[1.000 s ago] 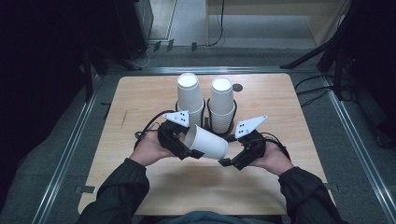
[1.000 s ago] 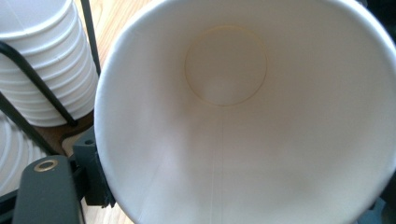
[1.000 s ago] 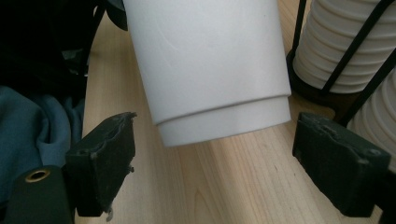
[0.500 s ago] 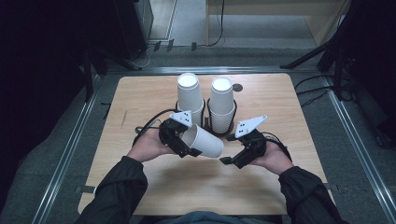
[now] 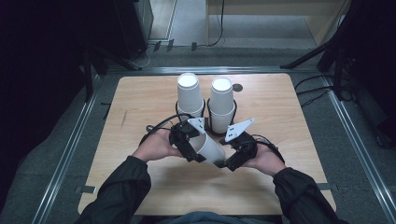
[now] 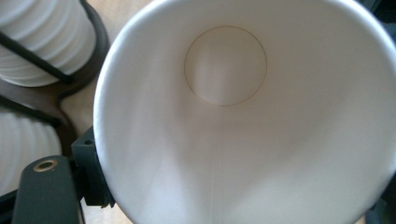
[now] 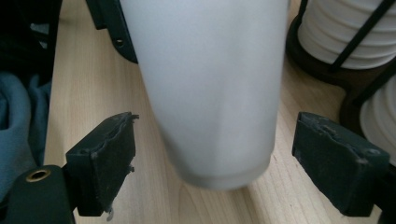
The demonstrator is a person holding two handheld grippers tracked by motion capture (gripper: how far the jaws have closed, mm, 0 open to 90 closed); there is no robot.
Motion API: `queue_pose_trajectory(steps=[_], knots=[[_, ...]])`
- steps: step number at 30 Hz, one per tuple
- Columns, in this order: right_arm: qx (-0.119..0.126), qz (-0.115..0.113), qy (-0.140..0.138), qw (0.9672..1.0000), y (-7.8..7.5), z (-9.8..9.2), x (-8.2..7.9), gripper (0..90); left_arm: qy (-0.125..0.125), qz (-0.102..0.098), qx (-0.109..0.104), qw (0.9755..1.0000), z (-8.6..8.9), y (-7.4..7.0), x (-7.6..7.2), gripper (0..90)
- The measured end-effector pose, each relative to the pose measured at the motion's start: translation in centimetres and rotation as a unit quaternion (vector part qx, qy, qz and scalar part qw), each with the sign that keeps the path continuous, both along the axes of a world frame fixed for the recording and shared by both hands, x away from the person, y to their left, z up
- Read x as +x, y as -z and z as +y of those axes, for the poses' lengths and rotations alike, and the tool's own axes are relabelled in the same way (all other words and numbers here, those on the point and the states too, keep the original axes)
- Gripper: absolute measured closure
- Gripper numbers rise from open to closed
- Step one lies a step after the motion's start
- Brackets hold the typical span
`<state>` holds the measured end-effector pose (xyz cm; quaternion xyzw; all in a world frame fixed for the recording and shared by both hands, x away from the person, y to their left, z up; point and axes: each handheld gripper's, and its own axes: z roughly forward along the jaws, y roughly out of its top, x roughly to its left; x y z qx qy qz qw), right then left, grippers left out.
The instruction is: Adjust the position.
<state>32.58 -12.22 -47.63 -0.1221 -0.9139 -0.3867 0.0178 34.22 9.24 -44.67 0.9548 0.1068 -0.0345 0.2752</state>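
The paper cup [image 5: 208, 148] lies tilted on its side above the worktop [image 5: 140, 102], just in front of the two cup stacks; its open mouth faces the left tongs [image 5: 189, 142] and its closed base points toward the right tongs [image 5: 229, 163]; the left tongs grip it at the rim, and in the left gripper view the cup's white inside [image 6: 243, 121] with its round bottom disc faces the camera, one black jaw pressed against the outside of the wall at the lower left.

The right tongs stand wide, their two jaws apart on either side of the cup's base without touching it; in the right gripper view the base of the cup [image 7: 215, 116] hangs between the pads [image 7: 109, 163], with bare wood showing under it and a gap on each side.

Beyond the cup, toward the far edge of the worktop, stand two stacks of white cups in a black wire holder; the left stack [image 5: 189, 93] and the right stack [image 5: 221, 100] are just beside each other, each upright; the held cup is near the foot of both stacks but apart from them; a small dark disc [image 5: 238, 87] lies on the worktop just beside the right stack, on its far side.

The person's hands hold the tongs close together, dark sleeves [image 5: 116, 191] reaching in from the near edge of the worktop.
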Motion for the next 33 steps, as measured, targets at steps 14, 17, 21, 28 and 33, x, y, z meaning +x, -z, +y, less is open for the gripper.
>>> queue_pose_trajectory(steps=[14,17,21,28,33], knots=[[0.004,-0.027,-0.003,0.9996,0.7,1.9,-0.4,20.8,0.007,-0.001,-0.004,1.0000,-0.9,-0.7,-0.3,13.1],[0.001,-0.024,-0.007,0.9997,0.8,1.9,-0.6,22.0,0.007,0.007,-0.008,0.9999,-0.9,-0.5,-0.4,11.7],[0.006,-0.031,-0.012,0.9994,0.8,1.8,-0.7,22.2,0.003,-0.016,-0.022,0.9996,-0.8,-0.5,-0.9,8.0],[0.021,-0.035,0.002,0.9992,0.0,0.7,-0.4,22.2,-0.031,-0.002,-0.081,0.9962,0.1,-1.0,-0.5,0.0],[0.048,-0.019,0.008,0.9987,-0.5,-0.1,-0.2,22.0,-0.043,0.004,-0.113,0.9926,0.9,-1.1,-0.6,0.0]])
